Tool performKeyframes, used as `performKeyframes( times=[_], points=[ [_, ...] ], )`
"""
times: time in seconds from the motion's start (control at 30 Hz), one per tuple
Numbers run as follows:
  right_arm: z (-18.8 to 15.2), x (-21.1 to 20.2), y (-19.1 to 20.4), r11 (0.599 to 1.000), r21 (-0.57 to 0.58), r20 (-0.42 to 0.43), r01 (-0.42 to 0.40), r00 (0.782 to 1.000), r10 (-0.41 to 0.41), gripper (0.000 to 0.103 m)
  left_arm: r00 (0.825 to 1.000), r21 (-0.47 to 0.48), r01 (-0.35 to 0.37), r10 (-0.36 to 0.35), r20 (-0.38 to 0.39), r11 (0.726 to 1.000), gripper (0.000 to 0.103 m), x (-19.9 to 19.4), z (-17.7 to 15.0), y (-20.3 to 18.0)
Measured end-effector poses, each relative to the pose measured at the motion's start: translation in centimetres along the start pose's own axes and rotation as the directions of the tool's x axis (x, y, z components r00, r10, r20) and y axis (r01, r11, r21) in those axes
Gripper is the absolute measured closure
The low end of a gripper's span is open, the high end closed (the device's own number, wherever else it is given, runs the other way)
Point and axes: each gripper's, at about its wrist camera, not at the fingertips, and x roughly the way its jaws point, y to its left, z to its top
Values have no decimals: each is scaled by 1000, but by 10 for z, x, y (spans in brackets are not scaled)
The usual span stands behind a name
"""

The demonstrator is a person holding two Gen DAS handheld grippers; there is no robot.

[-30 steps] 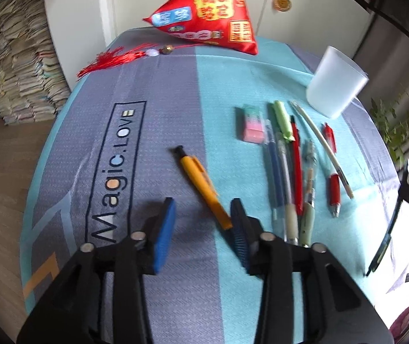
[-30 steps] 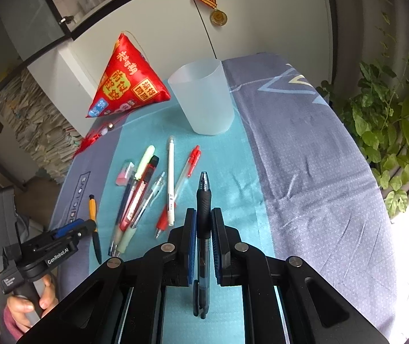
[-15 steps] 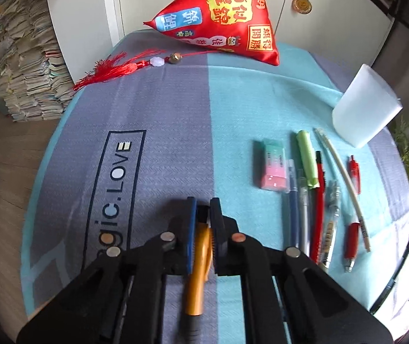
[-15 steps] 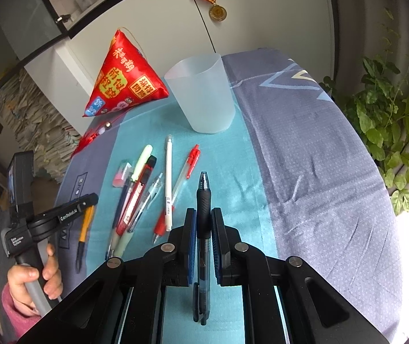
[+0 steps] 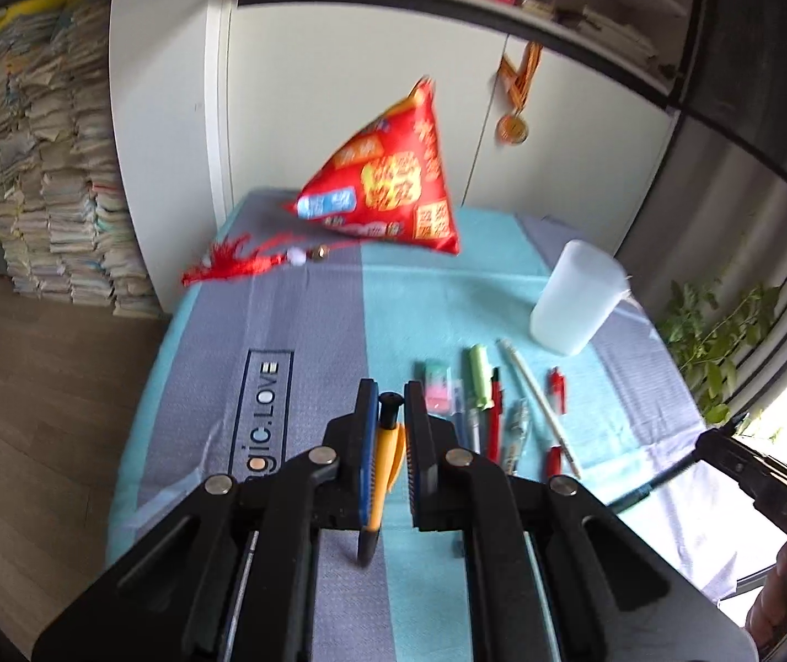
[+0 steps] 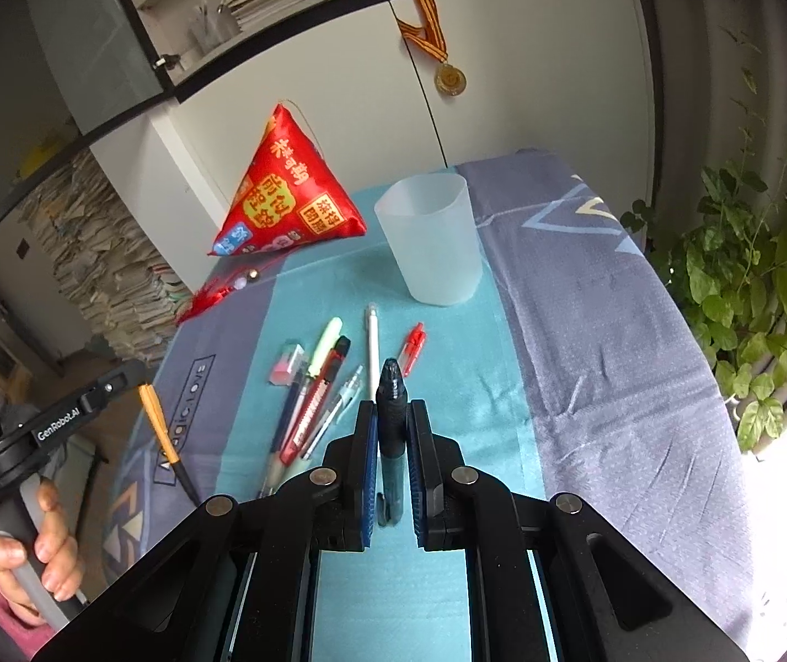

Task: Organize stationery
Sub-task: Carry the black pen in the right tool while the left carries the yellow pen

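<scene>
My left gripper point(image 5: 390, 414) is shut on an orange pen point(image 5: 379, 474) and holds it in the air above the table; the pen also shows in the right wrist view point(image 6: 159, 425). My right gripper point(image 6: 391, 425) is shut on a dark blue-black pen point(image 6: 391, 430), held above the teal cloth. A frosted plastic cup point(image 6: 432, 240) stands upright beyond the pens, also seen in the left wrist view point(image 5: 572, 303). Several pens point(image 6: 316, 386) and a pink-green eraser point(image 6: 285, 364) lie in a row on the cloth between the grippers and the cup.
A red pyramid-shaped pouch point(image 6: 285, 193) with a red tassel point(image 6: 211, 298) sits at the table's far side. A plant point(image 6: 763, 298) stands to the right of the table. Stacked papers point(image 5: 46, 176) line the wall at the left. White cupboard doors with a hanging medal point(image 6: 450, 79) stand behind.
My left gripper closed on the orange pen, then lifted it off the table and tilted upward. My right gripper kept its hold on the dark pen and rose slightly.
</scene>
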Motion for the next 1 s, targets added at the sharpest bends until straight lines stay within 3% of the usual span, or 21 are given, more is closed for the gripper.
performKeyframes(
  times=[0.23,0.47,1.0],
  points=[
    [9,-29,9,1000,-24,75,9,997,-7,92,998,23,19,-20,58,1000,96,-23,13,-10],
    [38,-49,12,999,-34,149,25,989,-19,92,996,44,54,-57,71,998,96,-25,33,-26],
    [142,-28,-3,999,-22,248,31,968,-25,92,975,147,187,-202,92,971,96,8,129,-105]
  ],
)
